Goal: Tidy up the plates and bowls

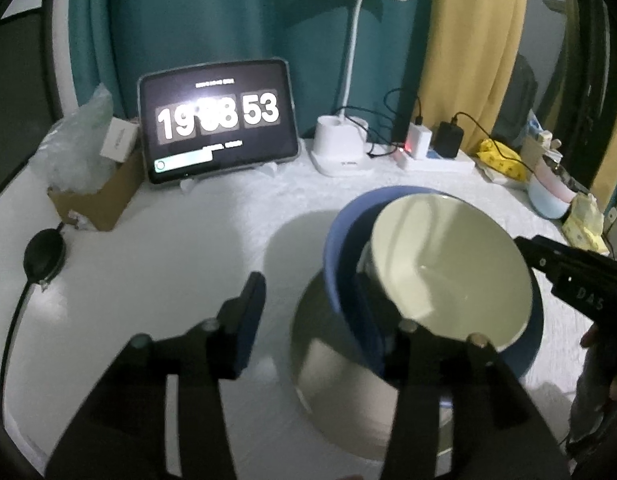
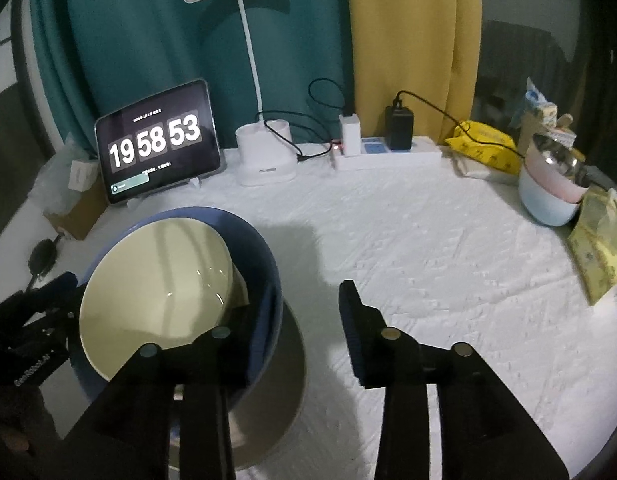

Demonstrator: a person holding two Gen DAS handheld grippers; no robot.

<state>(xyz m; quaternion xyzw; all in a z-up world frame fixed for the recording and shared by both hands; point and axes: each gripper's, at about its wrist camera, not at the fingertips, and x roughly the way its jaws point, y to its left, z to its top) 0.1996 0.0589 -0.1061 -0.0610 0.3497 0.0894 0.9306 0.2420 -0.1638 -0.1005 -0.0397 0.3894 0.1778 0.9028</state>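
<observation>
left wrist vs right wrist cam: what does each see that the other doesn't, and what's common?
Left wrist only: the right claw reaching in from the right edge, beside the cream bowl's rim.

Right wrist only: the left claw at the left edge, a broad bare stretch of white table cover, and the metal inside of the pink-and-blue bowl stack.

Both: cream bowl nested in the blue bowl on a plate, tablet clock, desk lamp, power strip.
</observation>
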